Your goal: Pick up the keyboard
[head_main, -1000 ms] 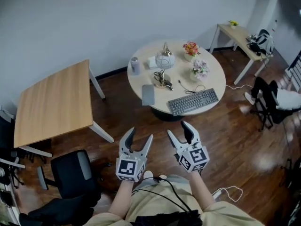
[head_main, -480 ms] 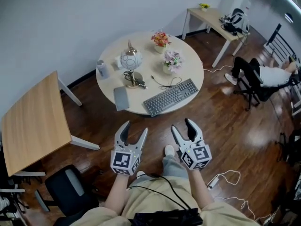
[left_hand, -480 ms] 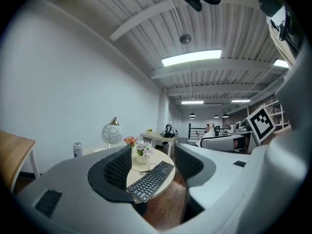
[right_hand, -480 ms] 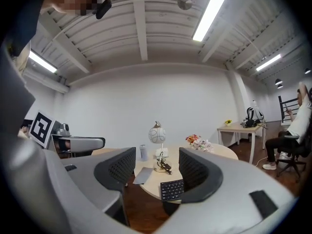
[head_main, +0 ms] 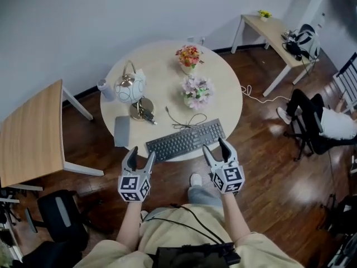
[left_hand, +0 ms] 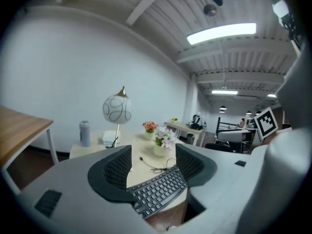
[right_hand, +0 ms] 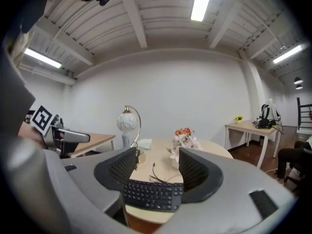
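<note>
Dark plank flooring (head_main: 268, 166) spread under the person's lap, and right above it both tools were out in front. The left gripper (head_main: 141, 154) hung at the near rim of the round pale tabletop (head_main: 162, 66), jaws a modest way apart with nothing between the pads, and its own view looked through the gap onto the keys. The right gripper (head_main: 215, 147) sat level with it, jaws parted a little wider and just as empty, tips close by the right end of the black full-size keyboard (head_main: 186, 140). That keyboard lay flat along the near edge of the table, slanted with its right end farther away, between the two grippers and touched by neither. Just left of it lay a flat grey rectangular pad (head_main: 121, 130). Behind the keys a thin black cable (head_main: 184, 119) looped loosely across the top. Beyond that stood a small pot of pale pink flowers (head_main: 196, 91) and, to the left, a lamp with a white globe shade on a curved brass stem (head_main: 129, 88). Farther back came a second pot with orange and red blooms (head_main: 188, 54) and a grey cylindrical bottle (head_main: 102, 88) at the left rim. Off to the left stood a square light-wood table (head_main: 28, 133), with a black office chair (head_main: 61, 216) nearer. On the right a person sat in dark trousers (head_main: 323, 121), and at the far wall a narrow wooden desk (head_main: 273, 29) carried a backpack (head_main: 305, 38).
</note>
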Demonstrator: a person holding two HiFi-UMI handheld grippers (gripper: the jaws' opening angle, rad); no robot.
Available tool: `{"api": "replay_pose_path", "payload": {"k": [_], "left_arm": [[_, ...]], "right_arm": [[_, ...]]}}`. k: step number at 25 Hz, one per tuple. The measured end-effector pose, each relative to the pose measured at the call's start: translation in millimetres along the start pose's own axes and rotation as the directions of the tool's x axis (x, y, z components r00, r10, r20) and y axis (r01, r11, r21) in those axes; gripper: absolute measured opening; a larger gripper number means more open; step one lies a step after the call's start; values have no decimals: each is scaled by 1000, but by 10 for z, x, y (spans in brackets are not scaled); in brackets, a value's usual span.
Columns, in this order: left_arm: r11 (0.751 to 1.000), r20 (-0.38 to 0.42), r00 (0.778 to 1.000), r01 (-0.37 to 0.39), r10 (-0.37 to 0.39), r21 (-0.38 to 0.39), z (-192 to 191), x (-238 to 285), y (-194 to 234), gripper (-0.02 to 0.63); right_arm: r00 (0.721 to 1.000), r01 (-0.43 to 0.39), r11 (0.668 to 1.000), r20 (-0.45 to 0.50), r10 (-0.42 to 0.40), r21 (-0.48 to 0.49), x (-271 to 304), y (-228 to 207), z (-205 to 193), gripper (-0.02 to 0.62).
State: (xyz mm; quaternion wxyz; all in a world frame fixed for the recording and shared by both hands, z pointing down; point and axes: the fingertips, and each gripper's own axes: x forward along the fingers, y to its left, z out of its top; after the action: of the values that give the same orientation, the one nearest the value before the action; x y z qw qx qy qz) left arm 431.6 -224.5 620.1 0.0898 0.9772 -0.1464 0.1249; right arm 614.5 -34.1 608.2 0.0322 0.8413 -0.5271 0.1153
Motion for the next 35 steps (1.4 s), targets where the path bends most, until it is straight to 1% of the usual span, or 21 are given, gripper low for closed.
{"api": "replay_pose_path", "payload": {"k": [2, 4, 5, 6, 8, 9, 10, 11, 13, 15, 17, 20, 21, 22, 23, 25, 27, 28, 30, 33, 35], "left_arm": [[994, -97, 990, -102, 98, -38, -323, 142, 14, 272], [976, -180, 969, -189, 168, -106, -593, 235, 101, 272], [964, -223, 957, -219, 183, -150, -732, 304, 134, 273], [952, -272, 944, -242, 187, -186, -891, 385, 149, 276], [934, -376, 911, -270, 170, -233, -1255, 530, 142, 337], [927, -427, 891, -278, 151, -251, -1434, 588, 136, 384], [922, -474, 871, -281, 128, -267, -1598, 638, 131, 468], [917, -511, 853, -282, 105, -283, -1743, 682, 134, 530], [899, -557, 827, -299, 78, -318, -1987, 749, 192, 567], [873, -584, 809, -332, 68, -358, -2179, 820, 299, 584], [865, -615, 787, -346, 57, -363, -2312, 884, 390, 603], [877, -664, 746, -351, 49, -329, -2393, 919, 489, 603], [881, -673, 738, -347, 44, -323, -2389, 925, 495, 601], [890, -677, 735, -331, 35, -314, -2376, 938, 484, 595], [902, -675, 737, -305, 21, -305, -2359, 959, 457, 595], [921, -663, 748, -249, -13, -299, -2349, 1004, 383, 595], [917, -657, 753, -239, -33, -319, -2367, 1041, 358, 594], [909, -651, 758, -251, -28, -331, -2362, 1052, 383, 571], [891, -627, 779, -272, -17, -362, -2324, 1043, 443, 525], [883, -584, 811, -241, -44, -402, -2272, 1030, 461, 505], [862, -557, 827, -229, -72, -452, -2229, 1005, 504, 487]], "right_arm": [[988, -68, 997, -137, 65, -19, 124, -387, -410, 285], [958, -108, 994, -267, 102, -8, 280, -748, -888, 285], [938, -101, 995, -333, 93, -7, 357, -963, -1138, 286], [915, -84, 996, -396, 75, -6, 422, -1185, -1380, 317], [873, -60, 998, -483, 64, 24, 523, -1545, -1772, 345], [864, -58, 996, -498, 81, 60, 579, -1666, -1905, 363], [862, -63, 992, -494, 108, 106, 644, -1752, -1987, 406], [866, -74, 985, -480, 141, 156, 715, -1802, -2022, 427], [870, -116, 963, -444, 216, 242, 870, -1826, -2013, 463], [857, -161, 943, -432, 280, 292, 1043, -1818, -2012, 497], [823, -208, 924, -453, 343, 321, 1184, -1755, -2065, 508], [740, -293, 895, -514, 435, 337, 1303, -1571, -2218, 506], [720, -311, 893, -532, 445, 326, 1324, -1538, -2264, 505], [716, -317, 894, -539, 444, 316, 1345, -1528, -2283, 467], [723, -313, 895, -532, 441, 317, 1370, -1531, -2274, 460], [746, -291, 884, -491, 450, 367, 1406, -1536, -2218, 460], [763, -266, 860, -449, 464, 436, 1412, -1549, -2177, 458], [764, -261, 851, -442, 471, 457, 1423, -1549, -2167, 450], [738, -279, 841, -457, 497, 463, 1456, -1499, -2168, 445], [676, -332, 824, -493, 548, 460, 1489, -1384, -2200, 439], [660, -332, 799, -482, 577, 502, 1515, -1349, -2230, 429]]}}
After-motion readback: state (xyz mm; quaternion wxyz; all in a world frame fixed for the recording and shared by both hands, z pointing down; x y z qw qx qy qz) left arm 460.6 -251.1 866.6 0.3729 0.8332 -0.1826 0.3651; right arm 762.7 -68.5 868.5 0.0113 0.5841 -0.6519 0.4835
